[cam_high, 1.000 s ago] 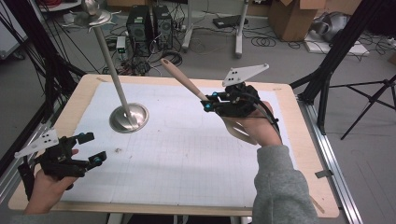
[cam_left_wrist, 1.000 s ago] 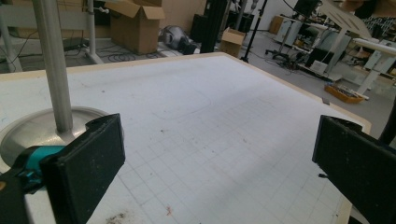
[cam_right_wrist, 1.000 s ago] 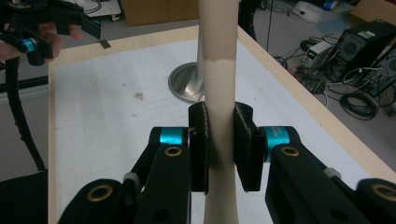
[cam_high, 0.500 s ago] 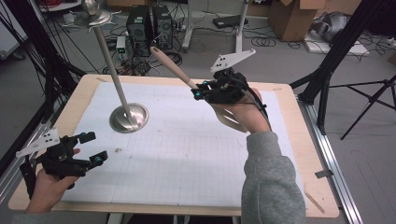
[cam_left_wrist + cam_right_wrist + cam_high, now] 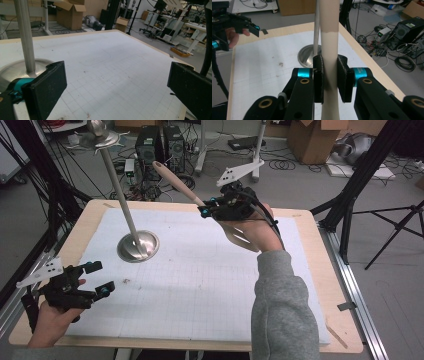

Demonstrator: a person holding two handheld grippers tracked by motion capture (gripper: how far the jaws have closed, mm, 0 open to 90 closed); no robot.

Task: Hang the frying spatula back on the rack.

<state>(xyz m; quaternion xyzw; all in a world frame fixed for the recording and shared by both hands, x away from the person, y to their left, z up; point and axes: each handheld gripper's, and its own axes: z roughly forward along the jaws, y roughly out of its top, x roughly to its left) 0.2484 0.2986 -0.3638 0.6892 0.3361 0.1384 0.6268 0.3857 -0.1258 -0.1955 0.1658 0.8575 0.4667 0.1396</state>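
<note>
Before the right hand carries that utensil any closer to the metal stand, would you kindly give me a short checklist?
1. Right tongs clamped on the spatula handle: ok.
2. Spatula lifted clear of the table: ok.
3. Stand upright on its base: ok.
4. Left tongs open, apart from the stand: ok.
5. Free hook at the stand's top: cannot tell.
</note>
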